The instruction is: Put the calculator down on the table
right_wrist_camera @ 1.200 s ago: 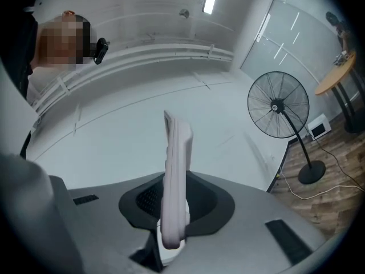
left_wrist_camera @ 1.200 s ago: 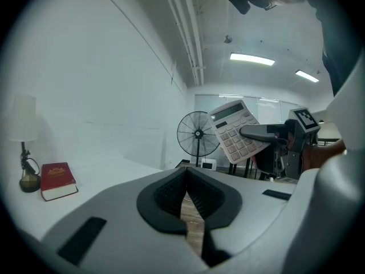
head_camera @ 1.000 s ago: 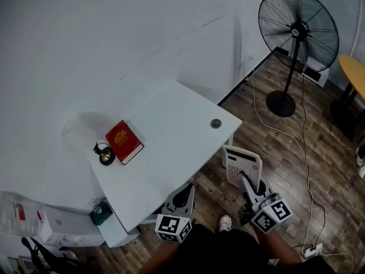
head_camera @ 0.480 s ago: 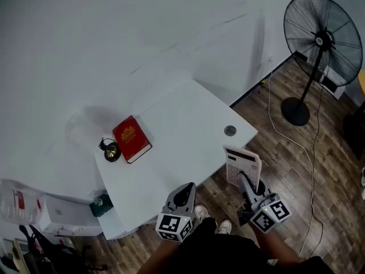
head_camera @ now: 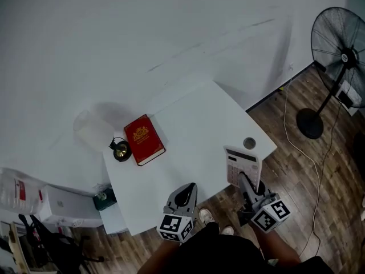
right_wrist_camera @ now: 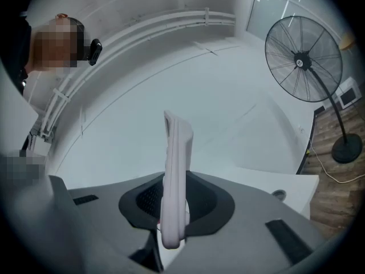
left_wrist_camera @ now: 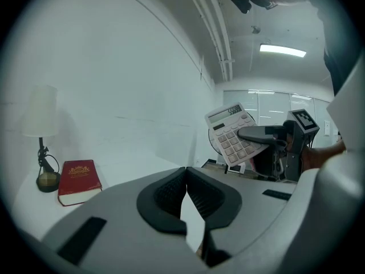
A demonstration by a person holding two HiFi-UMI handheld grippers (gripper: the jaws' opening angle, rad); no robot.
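Calculator now over table edge | right gripper jaws pinch it | left gripper jaws together | book aside

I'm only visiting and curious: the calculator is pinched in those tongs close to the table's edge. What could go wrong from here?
1. The right tongs grip the white desk calculator only by its lower end, so it may tilt or slip out.
2. It hangs about over the white table's near edge, by the round grey grommet; set down there, it might overhang and drop to the wooden floor.
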